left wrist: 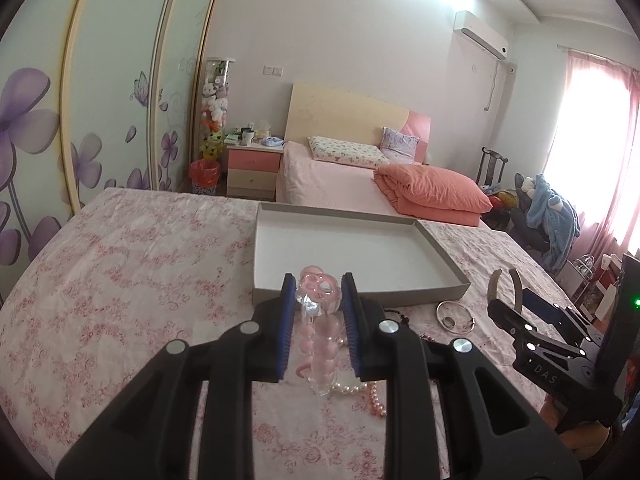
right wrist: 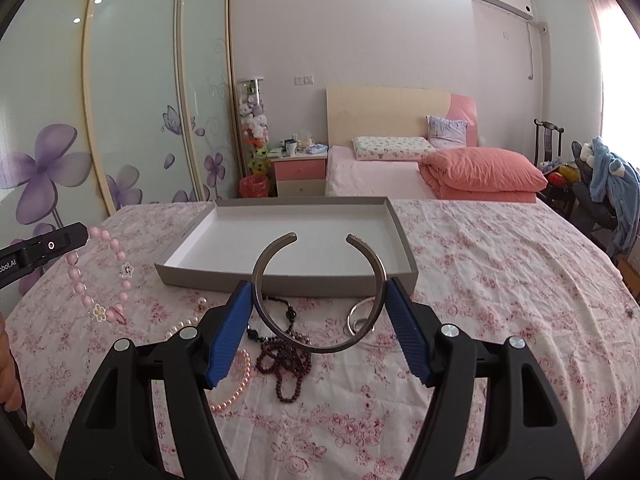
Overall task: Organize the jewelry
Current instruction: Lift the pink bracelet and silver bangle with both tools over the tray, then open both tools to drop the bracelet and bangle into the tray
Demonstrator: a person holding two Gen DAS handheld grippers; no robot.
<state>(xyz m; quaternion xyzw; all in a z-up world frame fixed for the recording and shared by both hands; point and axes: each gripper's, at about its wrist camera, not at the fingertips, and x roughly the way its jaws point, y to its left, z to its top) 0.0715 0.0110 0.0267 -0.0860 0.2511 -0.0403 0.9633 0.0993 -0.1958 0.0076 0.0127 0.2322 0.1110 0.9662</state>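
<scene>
A worktop [right wrist: 500,264] covered with a pink flowered cloth filled the near part of both views, with a bedroom behind it.

At the left, the left tongs [left wrist: 318,284] were closed on a pink bead bracelet [left wrist: 320,322]. In the left wrist view its beads and a clear charm sat pinched between the two blue pads. In the right wrist view the same bracelet [right wrist: 102,276] hung as a loose loop from the tong tip at the far left edge, clear of the cloth.

In the middle, toward the far edge of the worktop, lay a shallow grey tray [right wrist: 200,276] with a white floor. Nothing lay inside it in either view, so no piece seemed to have been put away yet.

Just near the tray, loose pieces lay on the cloth: a pale pink pearl strand [right wrist: 236,384], a dark red bead necklace [right wrist: 286,364] partly tangled with dark beads, and a thin silver ring bangle [right wrist: 358,318].

At the right, the right tongs [right wrist: 319,294] gripped an open metal cuff bangle [right wrist: 320,348], one blue pad pressing on each side of the band. The cuff's gap faced the tray, and it was held above the loose pieces.

Judging by this, the task was at an early stage: two pieces were lifted and on their way, the tray was bare, and at least three pieces on the cloth were left to be gathered.
</scene>
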